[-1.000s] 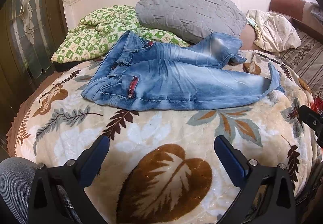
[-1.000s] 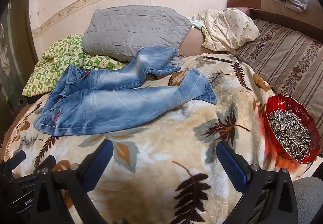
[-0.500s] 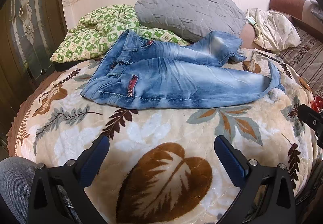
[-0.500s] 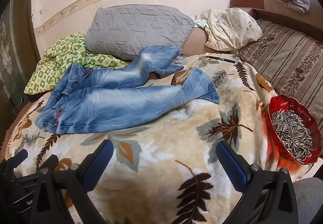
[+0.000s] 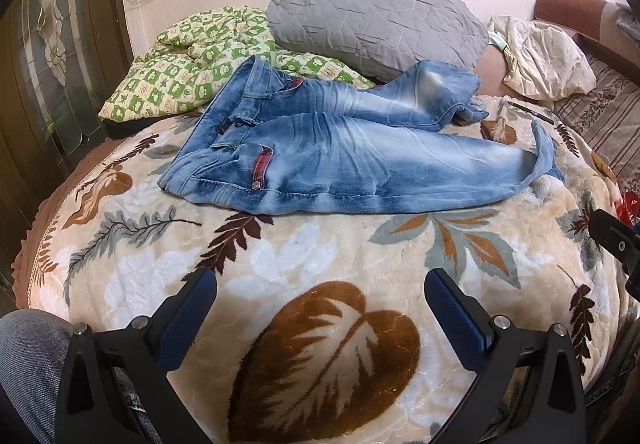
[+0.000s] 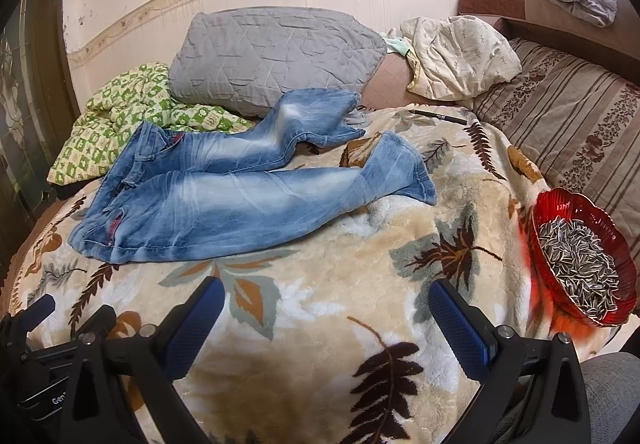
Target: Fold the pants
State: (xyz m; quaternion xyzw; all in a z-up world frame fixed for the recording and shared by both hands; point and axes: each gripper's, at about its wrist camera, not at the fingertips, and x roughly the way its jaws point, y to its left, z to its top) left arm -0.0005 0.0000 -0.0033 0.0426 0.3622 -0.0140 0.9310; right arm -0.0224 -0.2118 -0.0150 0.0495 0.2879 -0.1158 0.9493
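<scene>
- One pair of jeans lies spread on the leaf-patterned blanket, waistband toward the green checked quilt, legs splayed apart; the far leg is bent, its lower part resting against the grey pillow.
- Both grippers hang above bare blanket, short of the denim: the left gripper has its jaws spread wide and holds nothing, and the right gripper is likewise agape and empty.
- Folding looks not yet begun; likely the legs must first be laid together.
- Risk: the bent far leg may drag the quilt or pillow if pulled, leaving a crooked fold.
- Risk: a red bowl of sunflower seeds sits at the blanket's right edge; a tugged blanket or swung hem could spill it.
- Plush pile may be pinched along with the denim.
- A pen lies just beyond the hems.
</scene>
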